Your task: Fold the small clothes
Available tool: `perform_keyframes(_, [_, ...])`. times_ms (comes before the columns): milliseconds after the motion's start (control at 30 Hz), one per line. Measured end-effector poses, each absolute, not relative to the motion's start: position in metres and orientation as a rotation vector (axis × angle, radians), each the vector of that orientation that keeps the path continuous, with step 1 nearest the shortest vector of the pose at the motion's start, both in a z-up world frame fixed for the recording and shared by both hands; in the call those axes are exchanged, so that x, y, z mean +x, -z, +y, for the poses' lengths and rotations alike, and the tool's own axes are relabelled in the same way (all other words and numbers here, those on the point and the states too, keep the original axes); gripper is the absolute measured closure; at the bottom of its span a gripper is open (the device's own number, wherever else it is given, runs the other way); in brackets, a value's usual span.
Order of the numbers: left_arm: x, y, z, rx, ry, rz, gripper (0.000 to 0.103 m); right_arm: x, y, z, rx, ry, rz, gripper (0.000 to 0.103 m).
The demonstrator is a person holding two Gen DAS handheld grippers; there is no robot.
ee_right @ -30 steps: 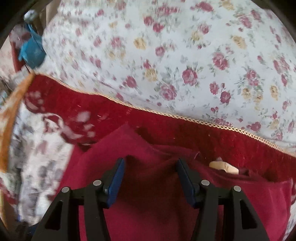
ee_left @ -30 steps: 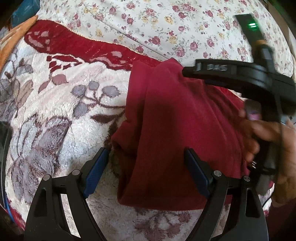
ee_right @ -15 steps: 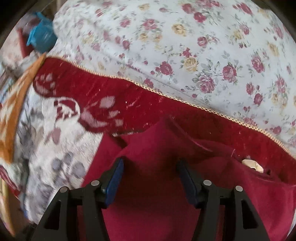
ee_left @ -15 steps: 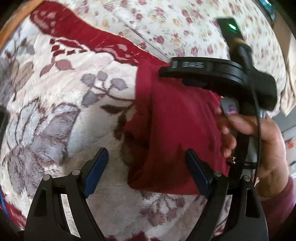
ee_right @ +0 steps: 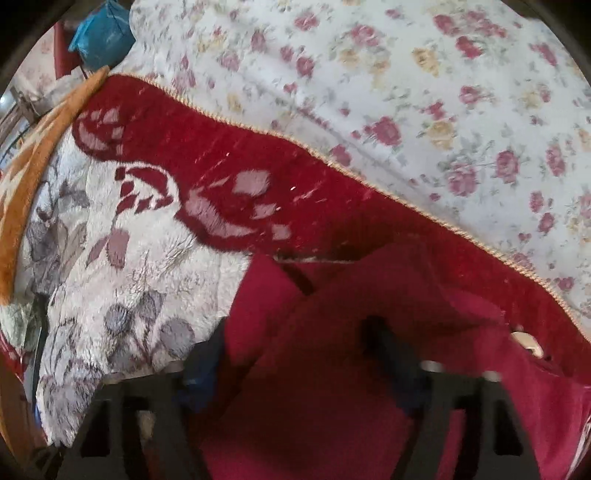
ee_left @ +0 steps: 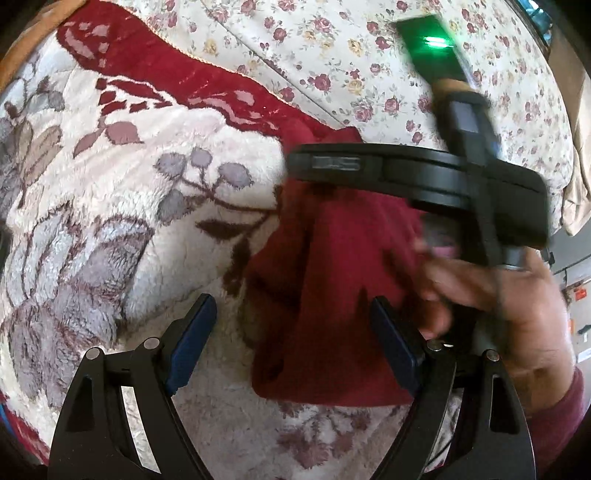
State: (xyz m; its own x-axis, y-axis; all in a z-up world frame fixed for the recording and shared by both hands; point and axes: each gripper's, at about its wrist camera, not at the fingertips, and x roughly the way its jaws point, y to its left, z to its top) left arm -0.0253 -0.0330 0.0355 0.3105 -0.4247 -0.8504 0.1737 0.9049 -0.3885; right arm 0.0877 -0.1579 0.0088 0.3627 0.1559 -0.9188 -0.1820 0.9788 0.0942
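Observation:
A dark red fleece garment (ee_left: pixel 332 280) lies bunched on a plush blanket (ee_left: pixel 110 221). My left gripper (ee_left: pixel 293 347) hovers over the garment's lower left part, its jaws wide open. One of its blue pads (ee_left: pixel 395 350) is above the cloth and the other is above bare blanket. A hand (ee_left: pixel 509 306) holds the right gripper's black body (ee_left: pixel 406 177) over the garment's upper part. In the right wrist view the right gripper (ee_right: pixel 295 358) is blurred. Its fingers stand apart with the red garment (ee_right: pixel 332 406) spread beneath and between them. A beige tag (ee_right: pixel 524 341) shows at the garment's right.
The blanket's dark red border (ee_right: pixel 258 177) runs diagonally, with a rose-print sheet (ee_right: pixel 424 92) beyond it. An orange cloth edge (ee_right: pixel 33 177) and a blue bag (ee_right: pixel 103 33) lie at the far left. A maroon sleeve (ee_left: pixel 554 417) covers the wrist.
The right gripper has slid left across the garment, and the beige tag has drifted right in its view. The left gripper stayed wide open, tilting slightly.

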Motion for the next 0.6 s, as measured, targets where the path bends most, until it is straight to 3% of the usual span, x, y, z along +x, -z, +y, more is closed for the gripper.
perform_keyframes(100, [-0.021, -0.034, -0.042, -0.226, 0.401, 1.168, 0.018, 0.077, -0.023, -0.181, 0.041, -0.275, 1.142, 0.073])
perform_keyframes(133, [-0.017, -0.033, -0.046, -0.231, 0.408, 1.162, 0.018, 0.072, -0.03, -0.19, 0.078, -0.3, 1.125, 0.077])
perform_keyframes(200, [-0.015, -0.033, -0.05, -0.259, 0.451, 1.152, 0.02, 0.066, -0.039, -0.201, 0.119, -0.317, 1.096, 0.081])
perform_keyframes(233, [-0.013, -0.033, -0.05, -0.272, 0.476, 1.148, 0.026, 0.063, -0.044, -0.206, 0.137, -0.323, 1.084, 0.082])
perform_keyframes(267, [-0.011, -0.033, -0.053, -0.292, 0.519, 1.15, 0.047, 0.06, -0.047, -0.207, 0.146, -0.325, 1.076, 0.082])
perform_keyframes(300, [-0.01, -0.033, -0.057, -0.304, 0.564, 1.164, 0.056, 0.058, -0.051, -0.211, 0.158, -0.326, 1.07, 0.082])
perform_keyframes(333, [-0.01, -0.034, -0.058, -0.307, 0.58, 1.159, 0.057, 0.057, -0.053, -0.215, 0.175, -0.331, 1.066, 0.083])
perform_keyframes(400, [-0.013, -0.042, -0.06, -0.315, 0.634, 1.126, 0.07, 0.058, -0.055, -0.219, 0.189, -0.336, 1.066, 0.083])
perform_keyframes(500, [-0.017, -0.055, -0.061, -0.332, 0.69, 1.064, 0.075, 0.057, -0.063, -0.228, 0.242, -0.34, 1.071, 0.083])
perform_keyframes(567, [-0.017, -0.059, -0.063, -0.323, 0.702, 1.038, 0.076, 0.057, -0.071, -0.237, 0.285, -0.326, 1.071, 0.066])
perform_keyframes(600, [-0.017, -0.06, -0.065, -0.313, 0.703, 1.033, 0.076, 0.058, -0.073, -0.239, 0.301, -0.319, 1.076, 0.038])
